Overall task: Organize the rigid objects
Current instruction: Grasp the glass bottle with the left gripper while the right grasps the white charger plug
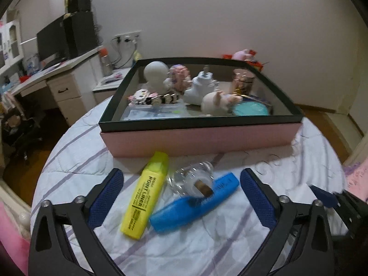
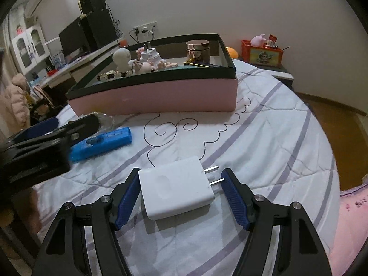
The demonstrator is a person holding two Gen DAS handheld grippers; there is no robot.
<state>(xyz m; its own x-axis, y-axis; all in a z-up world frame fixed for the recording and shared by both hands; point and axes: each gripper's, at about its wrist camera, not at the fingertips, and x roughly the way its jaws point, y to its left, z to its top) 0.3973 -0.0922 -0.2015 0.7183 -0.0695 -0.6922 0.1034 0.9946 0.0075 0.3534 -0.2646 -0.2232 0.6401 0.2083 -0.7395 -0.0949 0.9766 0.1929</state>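
Note:
A pink box with a black rim (image 1: 200, 138) stands on the bed and holds figurines, a jar and a charger; it also shows in the right wrist view (image 2: 156, 96). In front of it lie a yellow highlighter (image 1: 145, 195), a blue highlighter (image 1: 195, 204) and a small corked glass bottle (image 1: 193, 179). My left gripper (image 1: 181, 184) is open around these three, above the quilt. My right gripper (image 2: 181, 181) is open around a white plug charger (image 2: 177, 188); the left pad (image 2: 128, 195) touches its side and the right pad stands just off its prongs.
The bed has a white quilt with purple stripes (image 2: 276, 138). A desk with a monitor (image 1: 53, 39) stands at the left. A red box with toys (image 2: 262, 53) sits on a bedside table at the right. My left gripper shows in the right view (image 2: 46, 133).

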